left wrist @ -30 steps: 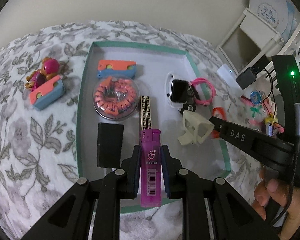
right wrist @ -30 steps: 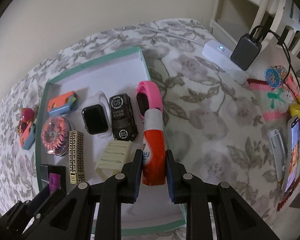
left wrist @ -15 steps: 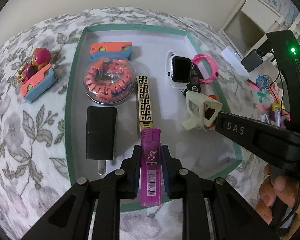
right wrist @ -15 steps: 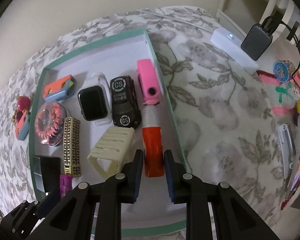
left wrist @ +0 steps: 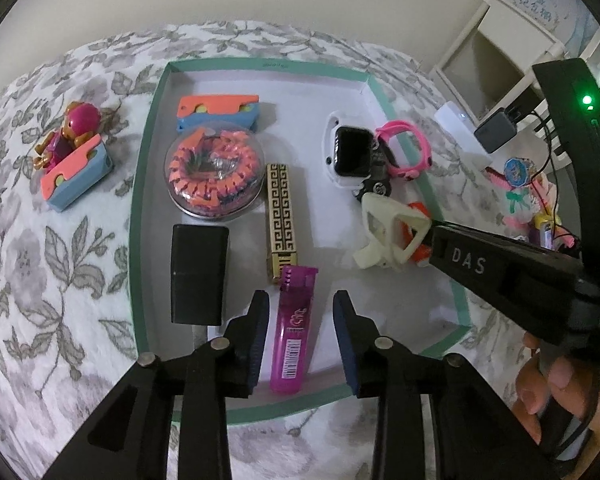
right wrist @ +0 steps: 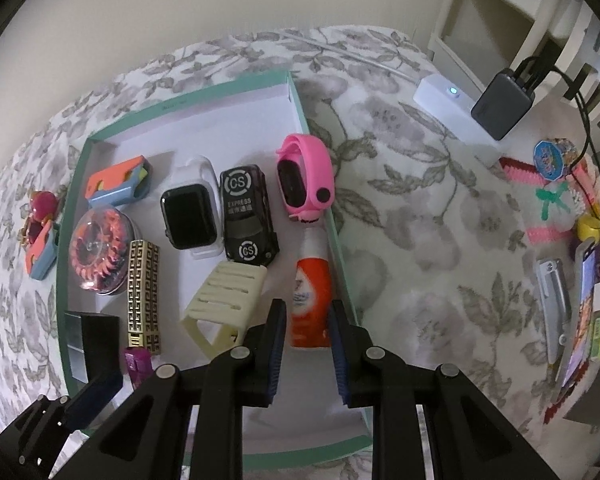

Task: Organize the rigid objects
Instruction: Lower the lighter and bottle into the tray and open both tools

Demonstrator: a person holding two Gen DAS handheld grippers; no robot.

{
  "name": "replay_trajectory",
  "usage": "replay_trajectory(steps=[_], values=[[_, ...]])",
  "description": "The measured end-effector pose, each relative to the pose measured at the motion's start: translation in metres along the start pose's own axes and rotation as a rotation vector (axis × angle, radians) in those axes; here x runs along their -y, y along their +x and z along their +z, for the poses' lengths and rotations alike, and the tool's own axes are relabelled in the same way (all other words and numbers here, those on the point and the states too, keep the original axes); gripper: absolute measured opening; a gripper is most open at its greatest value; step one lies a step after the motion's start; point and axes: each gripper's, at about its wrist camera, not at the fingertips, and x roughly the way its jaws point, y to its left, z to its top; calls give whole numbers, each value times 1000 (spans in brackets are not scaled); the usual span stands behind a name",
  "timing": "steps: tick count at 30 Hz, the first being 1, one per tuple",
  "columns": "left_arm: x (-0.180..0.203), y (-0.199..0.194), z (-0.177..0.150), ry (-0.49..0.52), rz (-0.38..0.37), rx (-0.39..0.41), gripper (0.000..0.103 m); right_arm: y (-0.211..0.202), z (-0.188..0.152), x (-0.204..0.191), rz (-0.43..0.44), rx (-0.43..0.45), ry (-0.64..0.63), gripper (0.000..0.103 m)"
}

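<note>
The floral bedspread [left wrist: 60, 264] carries my green-rimmed tray [left wrist: 140, 216]. My left tool [left wrist: 300, 336] has just been opening, pads clear of the purple lighter [left wrist: 294, 328], which lies in the tray pointing twelve o'clock. My right tool [right wrist: 306, 344] clamps the orange tube [right wrist: 312, 304], also pointing twelve. The toy car [right wrist: 246, 216] reads "CS EXPRESS".

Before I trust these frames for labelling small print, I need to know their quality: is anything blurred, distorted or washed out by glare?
Left wrist view: strong fisheye bending with dark corners; the purple plastic lighter is sharp, its barcode visible; light is soft, shadows faint. Right wrist view: the same curved distortion; the print on the black toy car is readable; the clear round dome case shows slight reflections, with no harsh glare.
</note>
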Motion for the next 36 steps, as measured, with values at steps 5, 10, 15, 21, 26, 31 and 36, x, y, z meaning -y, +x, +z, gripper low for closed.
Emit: replay_trajectory(steps=[5, 10, 15, 21, 26, 31, 36], values=[[1, -21, 5, 12, -4, 56, 34, -11, 2, 5, 1, 34, 7, 24], [-7, -37, 10, -7, 23, 113, 43, -25, 5, 2, 28, 89, 0, 24], [-26, -46, 15, -47, 87, 150, 48, -29, 6, -7, 56, 106, -18, 24], [-55, -52, 18, -125, 152, 179, 65, -29, 6, -13, 76, 116, -21, 46], [-78, -56, 16, -200, 174, 196, 77, -35, 5, -22, 91, 144, -48, 59], [-96, -55, 16, -260, 197, 192, 87, -40, 5, -32, 103, 172, -73, 71], [-111, -59, 16, -297, 220, 206, 92, -44, 4, -38, 111, 193, -88, 82]])
